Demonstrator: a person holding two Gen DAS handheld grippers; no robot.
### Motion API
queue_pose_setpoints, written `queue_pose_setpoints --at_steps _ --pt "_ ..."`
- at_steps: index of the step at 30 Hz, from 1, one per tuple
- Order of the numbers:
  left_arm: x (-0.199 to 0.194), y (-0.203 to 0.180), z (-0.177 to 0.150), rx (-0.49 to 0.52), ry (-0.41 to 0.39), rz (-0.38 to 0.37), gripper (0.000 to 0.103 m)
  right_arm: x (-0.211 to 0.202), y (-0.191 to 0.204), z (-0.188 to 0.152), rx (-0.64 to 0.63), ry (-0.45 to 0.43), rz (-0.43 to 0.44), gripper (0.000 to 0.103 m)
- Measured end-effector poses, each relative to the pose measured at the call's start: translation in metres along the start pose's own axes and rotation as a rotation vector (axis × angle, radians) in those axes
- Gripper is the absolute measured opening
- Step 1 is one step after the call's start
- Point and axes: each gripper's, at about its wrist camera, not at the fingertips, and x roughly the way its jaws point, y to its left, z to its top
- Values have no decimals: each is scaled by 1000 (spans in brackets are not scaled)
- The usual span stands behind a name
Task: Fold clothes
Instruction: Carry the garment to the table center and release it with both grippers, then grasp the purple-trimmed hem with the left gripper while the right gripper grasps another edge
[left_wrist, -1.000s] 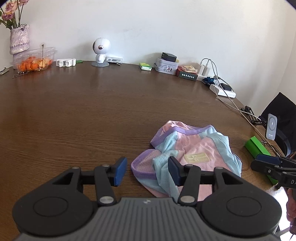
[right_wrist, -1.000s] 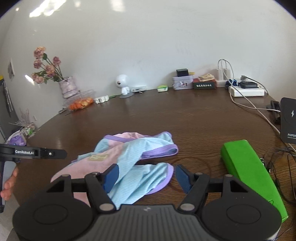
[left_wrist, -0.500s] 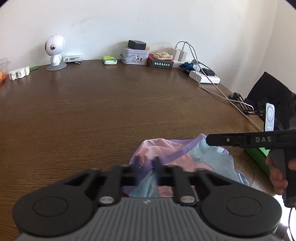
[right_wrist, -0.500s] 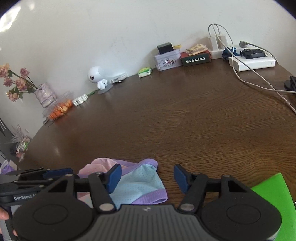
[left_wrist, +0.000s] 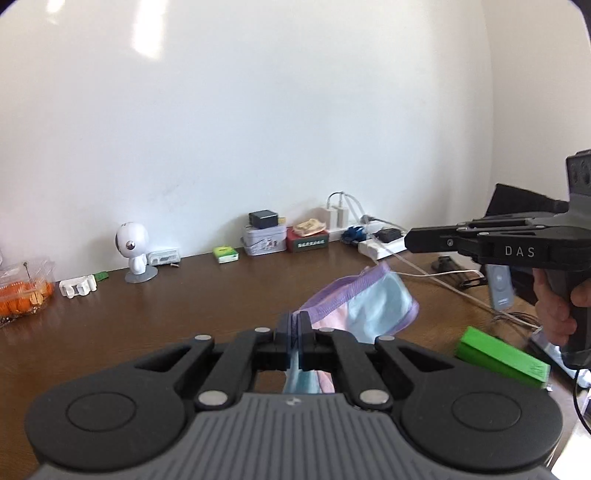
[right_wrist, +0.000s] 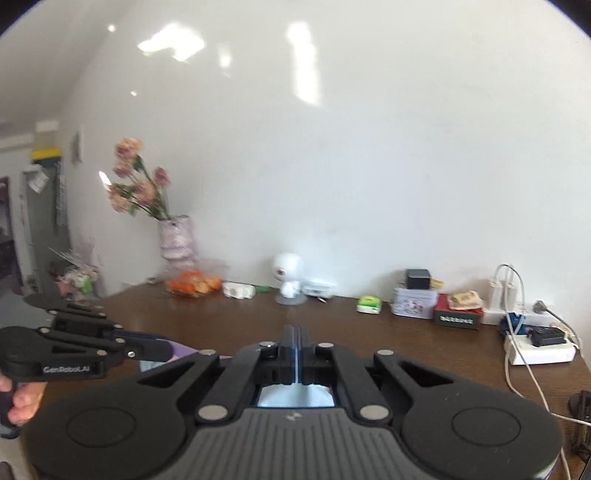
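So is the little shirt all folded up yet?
Not yet. Picking up looks done: the left gripper and the right gripper are each shut on the pastel garment, holding it above the brown table. In hand now is lifting it. Laying it flat and every fold are left to do.

I count one garment (left_wrist: 373, 306) and two grippers: my left gripper (left_wrist: 294, 334) and my right gripper (right_wrist: 296, 350), each with two fingers pressed together on cloth. On the one wooden table (left_wrist: 184, 306) there is one white robot figurine (left_wrist: 132, 251), one vase (right_wrist: 176, 238) of flowers, one clear box of orange fruit (left_wrist: 22, 291), one green block (left_wrist: 502, 356), two tins (right_wrist: 412, 301) side by side, one white power strip (right_wrist: 539, 350), and two white chargers (left_wrist: 337, 216).
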Motion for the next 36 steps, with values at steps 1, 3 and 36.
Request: queue_pose_setpoints --at_steps 1,3,36 --pt "-11 -9 -12 -15 26 -7 2 -15 1 -9 17 20 49 0" --pt "-20 -30 -47 -28 113 6 2 -36 4 -46 51 112 106 0" --pt "-19 -11 -120 -284 250 21 54 41 34 -82 56 269 34 58"
